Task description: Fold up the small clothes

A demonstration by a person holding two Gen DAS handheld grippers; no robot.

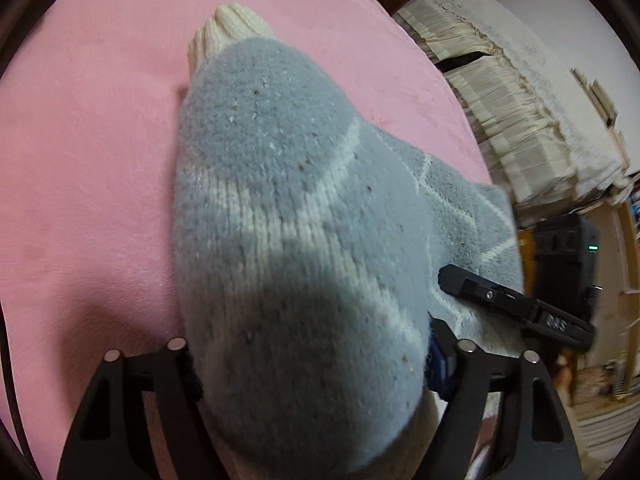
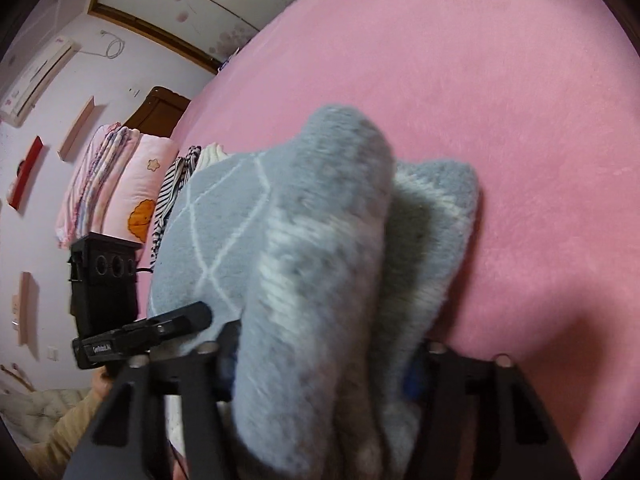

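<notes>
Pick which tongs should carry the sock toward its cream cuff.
Left, likely: left tongs clamp the grey sock with the cream cuff straight ahead; right tongs hold a bunched part off-axis.

Bare pink bedding (image 1: 80, 152) lies open to the left of the grey sock (image 1: 288, 240) in the left wrist view, and beyond its cream cuff at the far end. In the right wrist view the bedding is clear to the right and far side of the sock. The sock bulks up between both sets of fingers, blocking the way straight ahead. At far left, folded bedding and striped cloth (image 2: 172, 196) crowd the edge.
</notes>
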